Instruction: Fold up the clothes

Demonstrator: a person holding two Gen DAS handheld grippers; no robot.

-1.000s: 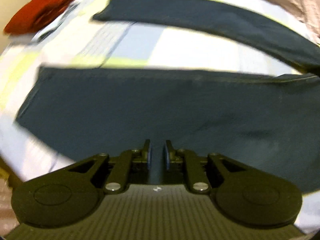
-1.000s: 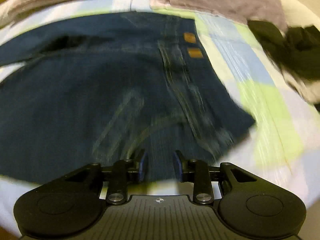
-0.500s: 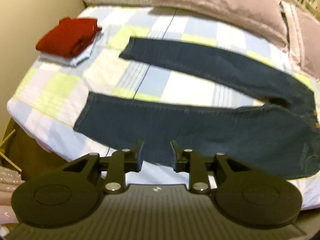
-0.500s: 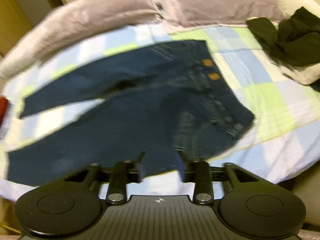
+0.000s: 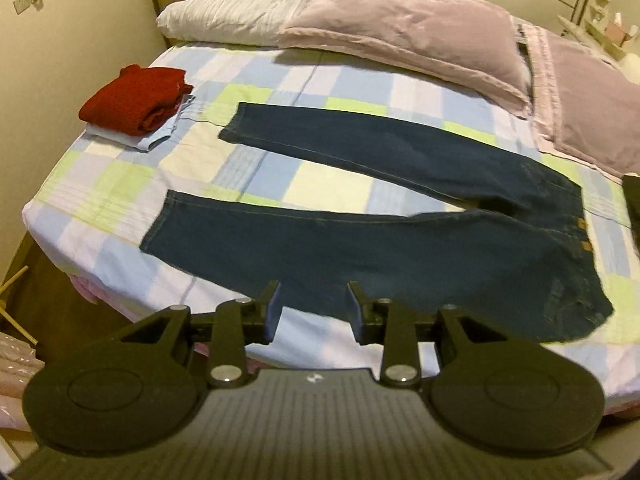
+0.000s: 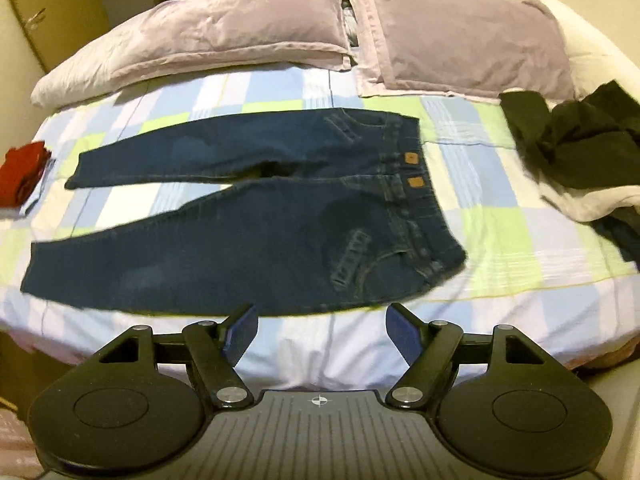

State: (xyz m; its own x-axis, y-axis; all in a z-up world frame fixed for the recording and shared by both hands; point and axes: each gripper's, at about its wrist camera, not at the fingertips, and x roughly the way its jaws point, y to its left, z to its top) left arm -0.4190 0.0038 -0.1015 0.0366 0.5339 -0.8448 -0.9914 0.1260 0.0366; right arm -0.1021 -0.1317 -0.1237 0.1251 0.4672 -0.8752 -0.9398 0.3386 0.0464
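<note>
Dark blue jeans (image 5: 360, 248) (image 6: 248, 240) lie flat on the checked bedspread (image 5: 260, 172) (image 6: 500, 248), legs spread toward the left, waistband with two tan patches on the right. My left gripper (image 5: 314, 298) hangs open above the near bed edge, just short of the near leg, holding nothing. My right gripper (image 6: 322, 320) is open wide and empty, raised in front of the near edge of the jeans' seat. Neither touches the fabric.
A folded red garment (image 5: 134, 100) (image 6: 22, 174) sits on a pale folded one at the bed's left side. Dark crumpled clothes (image 6: 580, 148) lie on the right over something white. Mauve pillows (image 5: 400, 36) (image 6: 460, 40) line the head. A wall stands at the left.
Both grippers have pulled back and up from the jeans and opened from a narrow gap. The jeans now lie released and flat, with the whole bed in view.
</note>
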